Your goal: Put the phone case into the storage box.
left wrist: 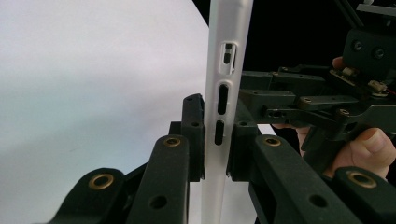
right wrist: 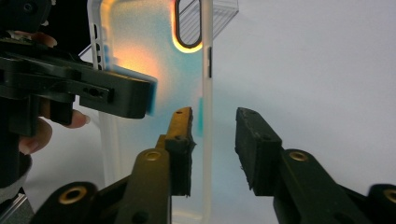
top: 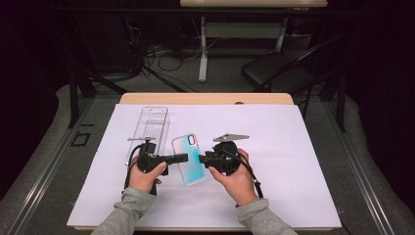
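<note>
The phone case (top: pixel 189 157) is lifted mid-table, clear of its clear box (top: pixel 149 128) at far left. The left gripper (top: pixel 182 157) clamps its left edge; the right gripper (right wrist: pixel 212 140) stands released around the right edge. Setting it down remains.

Frosted translucent plastic phone case (top: pixel 189 157); matt white paper sheet (top: pixel 274 186).

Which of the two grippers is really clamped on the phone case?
The left gripper: its pads press both faces of the phone case edge. The right gripper only straddles the opposite edge, with a gap beside its jaws.
</note>
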`<action>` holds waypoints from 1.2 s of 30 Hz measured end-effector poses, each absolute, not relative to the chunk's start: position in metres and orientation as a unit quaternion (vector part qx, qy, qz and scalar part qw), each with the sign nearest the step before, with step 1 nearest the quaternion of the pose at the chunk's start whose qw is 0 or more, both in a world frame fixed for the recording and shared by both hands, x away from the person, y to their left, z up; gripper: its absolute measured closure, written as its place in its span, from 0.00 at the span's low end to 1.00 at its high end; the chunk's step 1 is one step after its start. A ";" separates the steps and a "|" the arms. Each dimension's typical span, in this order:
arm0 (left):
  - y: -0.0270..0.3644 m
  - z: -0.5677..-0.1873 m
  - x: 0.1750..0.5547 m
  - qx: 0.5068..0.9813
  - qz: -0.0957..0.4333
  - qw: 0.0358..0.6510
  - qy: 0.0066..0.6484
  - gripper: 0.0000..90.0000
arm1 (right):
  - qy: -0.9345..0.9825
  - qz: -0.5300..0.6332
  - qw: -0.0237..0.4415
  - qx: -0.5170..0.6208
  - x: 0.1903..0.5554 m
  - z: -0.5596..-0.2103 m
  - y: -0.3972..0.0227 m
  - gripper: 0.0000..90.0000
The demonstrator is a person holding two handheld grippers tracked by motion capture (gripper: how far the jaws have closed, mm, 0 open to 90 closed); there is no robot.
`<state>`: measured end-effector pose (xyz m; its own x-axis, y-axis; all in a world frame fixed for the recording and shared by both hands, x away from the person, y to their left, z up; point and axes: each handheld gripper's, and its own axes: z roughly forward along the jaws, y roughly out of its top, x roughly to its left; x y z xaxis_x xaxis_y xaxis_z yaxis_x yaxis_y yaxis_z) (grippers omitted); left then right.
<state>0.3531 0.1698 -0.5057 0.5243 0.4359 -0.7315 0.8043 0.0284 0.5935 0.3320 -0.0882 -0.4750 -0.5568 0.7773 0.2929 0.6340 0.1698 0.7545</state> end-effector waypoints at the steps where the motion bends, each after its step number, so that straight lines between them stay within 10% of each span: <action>1: 0.170 -0.505 0.353 0.675 -0.168 0.552 0.460 0.90 | 0.764 0.443 0.080 0.462 0.332 -0.475 -0.089 0.71; 14: 0.173 -0.504 0.353 0.680 -0.161 0.552 0.454 0.90 | 0.779 0.459 0.105 0.414 0.326 -0.469 -0.098 0.53; 36: 0.174 -0.500 0.352 0.684 -0.159 0.561 0.438 0.90 | 0.785 0.498 0.121 0.349 0.316 -0.462 -0.118 0.53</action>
